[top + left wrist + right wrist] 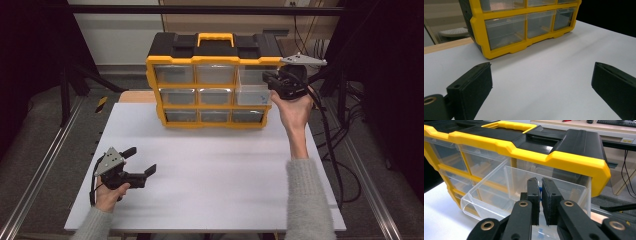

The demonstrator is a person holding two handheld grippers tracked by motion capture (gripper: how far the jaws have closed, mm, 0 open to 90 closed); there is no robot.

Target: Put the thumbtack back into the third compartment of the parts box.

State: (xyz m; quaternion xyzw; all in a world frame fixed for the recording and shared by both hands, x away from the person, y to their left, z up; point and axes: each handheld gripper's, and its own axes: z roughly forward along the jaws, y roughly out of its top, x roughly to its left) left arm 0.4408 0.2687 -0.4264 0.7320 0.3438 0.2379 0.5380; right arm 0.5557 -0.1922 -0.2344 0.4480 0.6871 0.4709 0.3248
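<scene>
My left gripper (pixel 141 161) sits at the near left of the white table (pixel 215 170), jaws wide apart with nothing between them, pointing toward the yellow organizer (pixel 212 60) at the far middle. It is well apart from the work.

My right gripper (pixel 270 80) is at the far right, over the open drawer (pixel 499 195), the one clear drawer pulled out of the organizer's top row at its right end. Its jaws stand almost together, with something small and blue (pixel 540 192) in the narrow gap; I cannot tell what it is, nor whether it is pinched. The drawer lies directly below and ahead of these jaws, its long axis running from the cabinet toward me, so the right hand is much the nearer.

I count one organizer, nine drawers in three rows of three, one pulled out, eight shut.
</scene>
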